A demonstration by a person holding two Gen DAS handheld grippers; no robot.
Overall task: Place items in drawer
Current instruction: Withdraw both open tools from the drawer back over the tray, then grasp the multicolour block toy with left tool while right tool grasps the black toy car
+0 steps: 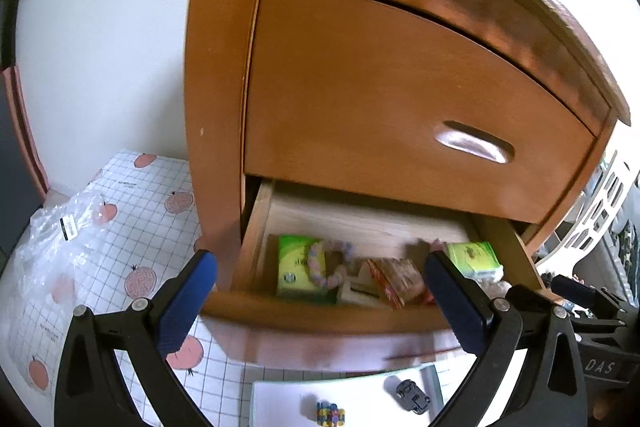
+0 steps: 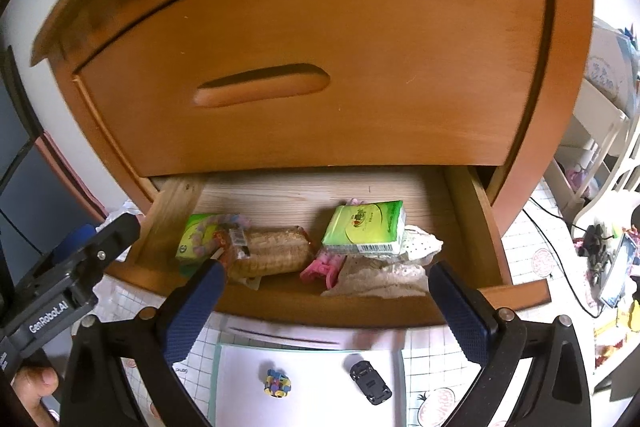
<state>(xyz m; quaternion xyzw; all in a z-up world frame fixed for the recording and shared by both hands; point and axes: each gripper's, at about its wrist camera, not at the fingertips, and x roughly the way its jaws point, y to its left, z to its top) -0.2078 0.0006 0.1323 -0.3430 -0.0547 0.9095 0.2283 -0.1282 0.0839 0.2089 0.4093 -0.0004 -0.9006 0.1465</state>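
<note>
Beneath the closed upper drawer of the curved orange-brown wooden nightstand (image 2: 312,39), the pulled-out lower wooden drawer (image 2: 472,227) serves as the landmark for everything else. Inside it lie a cream lace cloth (image 2: 384,275) toward its right side, a clear-wrapped pack of brown biscuits (image 2: 272,251) left of centre, two green tissue packets (image 2: 364,227) (image 2: 192,239), a pastel braided ring (image 2: 208,235) on the left packet and a pink plastic clip (image 2: 324,267) near the middle. Judging by this, most of the job looks done. Outside, just in front of the drawer's front board, a white sheet (image 2: 312,379) on the floor bears a small black toy car (image 2: 370,381) and a tiny multicoloured block toy (image 2: 277,381), apparently left to put away. Both tongs hang released and empty: the right gripper (image 2: 320,311) straddles the drawer front with the car just below it, and the left gripper (image 1: 320,303) likewise, the block toy (image 1: 330,414) and car (image 1: 412,395) below it
</note>
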